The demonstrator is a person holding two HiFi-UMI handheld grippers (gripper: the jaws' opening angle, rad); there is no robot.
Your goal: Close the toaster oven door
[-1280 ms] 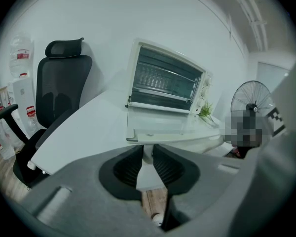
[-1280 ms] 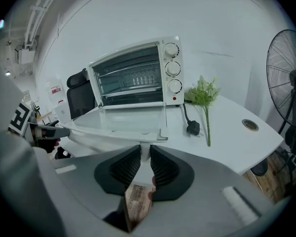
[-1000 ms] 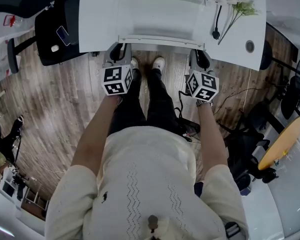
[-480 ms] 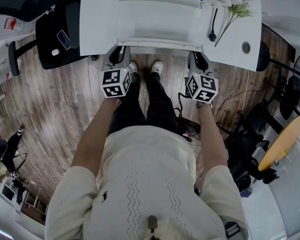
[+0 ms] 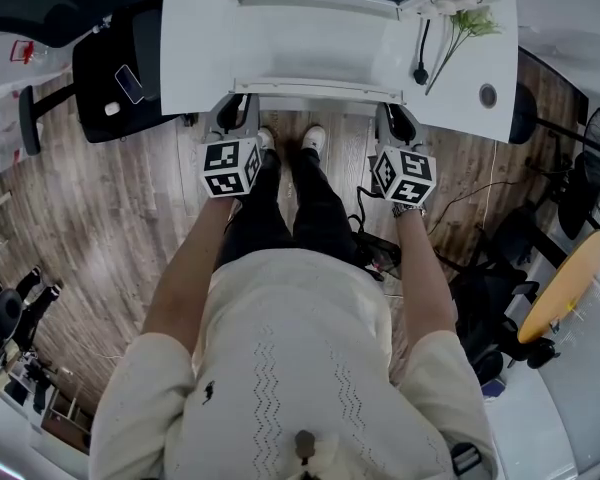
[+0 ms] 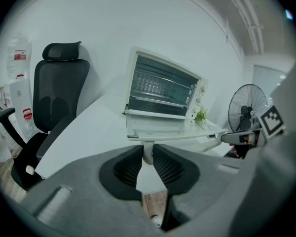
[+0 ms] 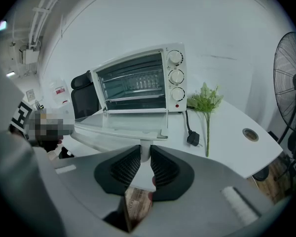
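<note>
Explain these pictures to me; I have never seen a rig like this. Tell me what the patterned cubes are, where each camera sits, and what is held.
No robot here: a person stands at a white table with a two-jaw gripper in each hand. The marker cubes are parts of those grippers. The head view looks down from the person's head. The other two come from cameras riding on the left gripper and the right gripper, looking along the jaws. On the table are a white toaster oven with its door folded down, a black plug and a green sprig. Each gripper's jaws are closed on the door handle, one near each end.
</note>
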